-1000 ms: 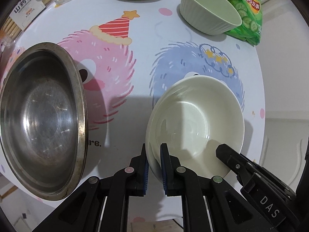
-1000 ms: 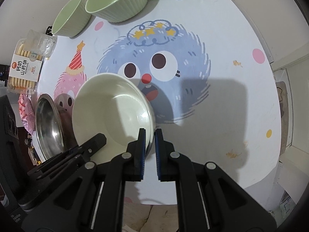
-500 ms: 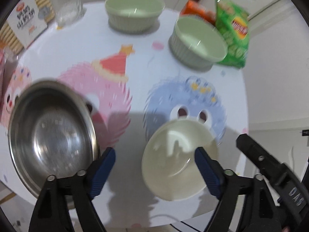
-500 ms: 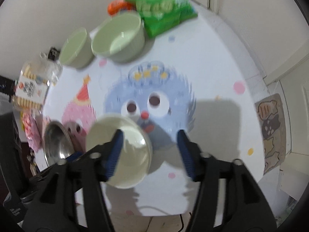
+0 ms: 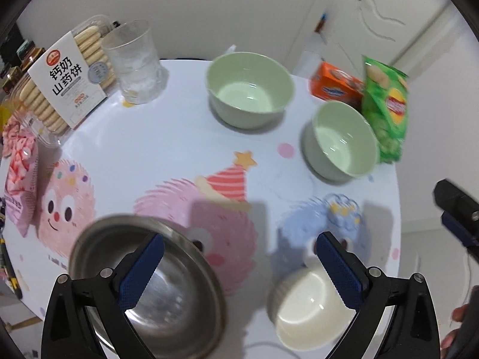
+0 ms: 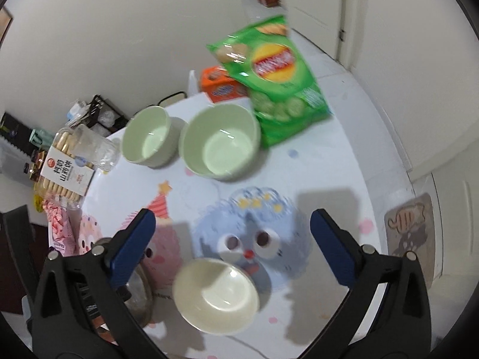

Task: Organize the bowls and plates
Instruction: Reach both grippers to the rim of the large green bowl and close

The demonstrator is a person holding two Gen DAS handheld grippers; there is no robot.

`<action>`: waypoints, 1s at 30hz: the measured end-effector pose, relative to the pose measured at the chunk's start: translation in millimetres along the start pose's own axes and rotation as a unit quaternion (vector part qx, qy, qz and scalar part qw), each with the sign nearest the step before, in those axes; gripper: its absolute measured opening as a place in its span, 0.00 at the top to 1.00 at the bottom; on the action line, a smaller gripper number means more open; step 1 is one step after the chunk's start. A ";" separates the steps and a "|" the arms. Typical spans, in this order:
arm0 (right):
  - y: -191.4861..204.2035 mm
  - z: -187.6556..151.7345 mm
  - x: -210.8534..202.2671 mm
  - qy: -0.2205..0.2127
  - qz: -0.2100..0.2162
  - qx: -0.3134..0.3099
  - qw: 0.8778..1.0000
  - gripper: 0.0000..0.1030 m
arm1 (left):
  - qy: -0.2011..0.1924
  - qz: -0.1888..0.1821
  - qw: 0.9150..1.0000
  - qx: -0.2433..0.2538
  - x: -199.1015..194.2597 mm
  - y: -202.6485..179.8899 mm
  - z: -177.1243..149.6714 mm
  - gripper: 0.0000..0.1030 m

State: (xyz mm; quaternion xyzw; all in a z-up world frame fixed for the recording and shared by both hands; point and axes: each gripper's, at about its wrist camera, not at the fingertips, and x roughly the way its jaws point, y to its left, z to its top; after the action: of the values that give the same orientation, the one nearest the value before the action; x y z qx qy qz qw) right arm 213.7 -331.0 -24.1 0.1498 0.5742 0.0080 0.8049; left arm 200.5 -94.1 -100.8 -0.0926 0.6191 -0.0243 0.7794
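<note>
A cream bowl [image 5: 308, 308] [image 6: 214, 296] sits upright on the cartoon-print table, free of both grippers. Beside it on the left is a steel bowl [image 5: 185, 293] [image 6: 139, 293]. Two pale green bowls [image 5: 250, 89] [image 5: 341, 140] stand side by side at the far side, also in the right wrist view [image 6: 146, 137] [image 6: 221, 143]. My left gripper [image 5: 239, 239] hangs above the table, jaws opening wide, nothing between them. My right gripper [image 6: 233, 214] is likewise raised, jaws opening, with nothing in them.
A biscuit pack [image 5: 64, 80] and a clear plastic cup [image 5: 134, 62] stand far left. A green crisp bag [image 5: 386, 104] and an orange box [image 5: 335, 85] stand far right. A pink packet [image 5: 21, 167] lies at the left edge. A person's hand [image 5: 458, 329] shows bottom right.
Both grippers were shut on opposite rims of the cream bowl; they have let go, opened wide and risen. The bowl now rests on the table.
</note>
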 end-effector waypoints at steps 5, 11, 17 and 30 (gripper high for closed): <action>39.5 31.7 23.2 0.009 0.014 -0.049 0.999 0.00 | 0.012 0.007 1.000 -0.023 16.0 17.0 38.5 0.00; 79.6 73.1 63.7 0.039 0.029 -0.108 0.993 0.00 | 0.026 -0.004 0.997 -0.073 37.1 37.3 82.1 0.00; 103.2 108.4 103.4 0.064 0.031 -0.160 0.985 0.00 | 0.032 0.002 0.993 -0.115 62.1 52.1 116.7 0.00; 111.1 129.4 176.5 0.129 0.034 -0.196 0.972 0.00 | 0.053 0.007 0.988 -0.147 106.4 56.6 137.5 0.09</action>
State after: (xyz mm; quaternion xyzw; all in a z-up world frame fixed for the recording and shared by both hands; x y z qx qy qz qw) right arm 411.4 -222.3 -120.8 0.0063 0.6550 0.1665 0.7370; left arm 354.1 -39.0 -183.1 -0.2000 0.6573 0.0675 0.7234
